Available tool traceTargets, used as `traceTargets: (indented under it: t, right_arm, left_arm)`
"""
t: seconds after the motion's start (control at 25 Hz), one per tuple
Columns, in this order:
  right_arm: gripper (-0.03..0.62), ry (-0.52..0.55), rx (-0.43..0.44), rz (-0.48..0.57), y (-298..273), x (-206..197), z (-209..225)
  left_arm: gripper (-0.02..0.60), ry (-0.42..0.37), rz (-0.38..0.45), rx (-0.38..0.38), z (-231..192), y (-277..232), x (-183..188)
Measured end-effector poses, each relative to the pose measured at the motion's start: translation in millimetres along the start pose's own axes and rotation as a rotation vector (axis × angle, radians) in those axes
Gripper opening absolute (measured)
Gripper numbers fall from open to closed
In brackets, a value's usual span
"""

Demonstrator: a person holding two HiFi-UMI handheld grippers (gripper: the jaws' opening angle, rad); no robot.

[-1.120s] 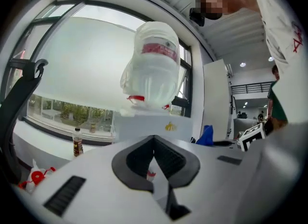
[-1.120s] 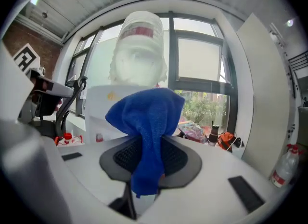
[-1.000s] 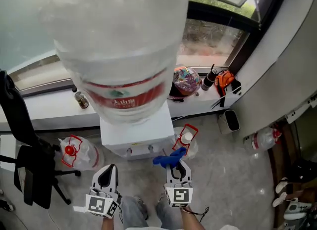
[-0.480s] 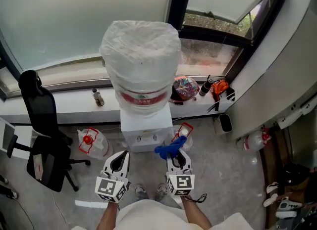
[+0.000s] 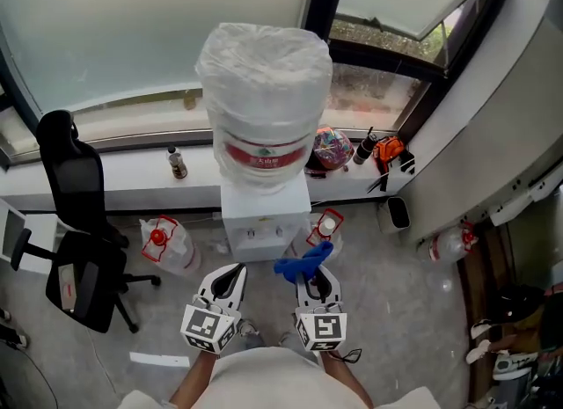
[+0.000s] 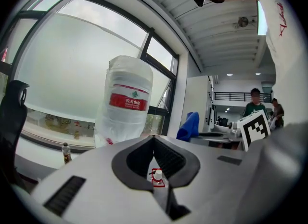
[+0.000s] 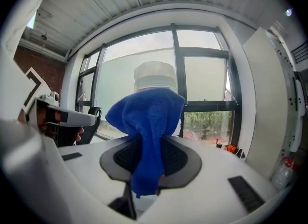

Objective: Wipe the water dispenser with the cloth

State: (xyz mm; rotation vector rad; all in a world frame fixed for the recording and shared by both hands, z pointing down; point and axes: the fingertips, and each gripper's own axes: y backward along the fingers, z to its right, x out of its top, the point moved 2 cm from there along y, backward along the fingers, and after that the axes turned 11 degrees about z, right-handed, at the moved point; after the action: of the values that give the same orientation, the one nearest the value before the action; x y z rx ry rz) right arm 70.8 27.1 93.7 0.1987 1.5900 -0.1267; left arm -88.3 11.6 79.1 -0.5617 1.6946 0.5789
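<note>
The white water dispenser (image 5: 264,215) stands by the window sill with a large plastic-wrapped bottle (image 5: 264,99) on top; the bottle (image 6: 124,102) also shows in the left gripper view. My right gripper (image 5: 314,277) is shut on a blue cloth (image 5: 302,264), held a short way in front of the dispenser's lower right. In the right gripper view the blue cloth (image 7: 148,131) bunches up from between the jaws and hides most of the bottle (image 7: 154,76). My left gripper (image 5: 230,281) is shut with nothing in it, level with the right one.
A black office chair (image 5: 75,249) stands at the left. Water jugs with red handles sit on the floor on both sides of the dispenser (image 5: 163,244) (image 5: 327,230). A small bottle (image 5: 177,163), a colourful bag (image 5: 331,148) and tools lie on the sill. A grey wall (image 5: 501,135) closes the right.
The head view has pulled back and up from the bottle, so the whole dispenser shows. Both grippers stay low in front of it, the cloth still held in the right one.
</note>
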Motion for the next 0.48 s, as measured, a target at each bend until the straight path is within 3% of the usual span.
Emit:
traceTargets:
  t: [0.28, 0.48]
  right_arm:
    - [0.11, 0.027, 0.039, 0.009, 35.4, 2.0, -14.4]
    - [0.11, -0.001, 0.042, -0.002, 83.4, -2.9, -16.8]
  left_arm:
    - [0.011, 0.012, 0.012, 0.048, 13.6, 37.0, -10.0]
    - [0.011, 0.008, 0.012, 0.069, 46.2, 67.0, -14.2]
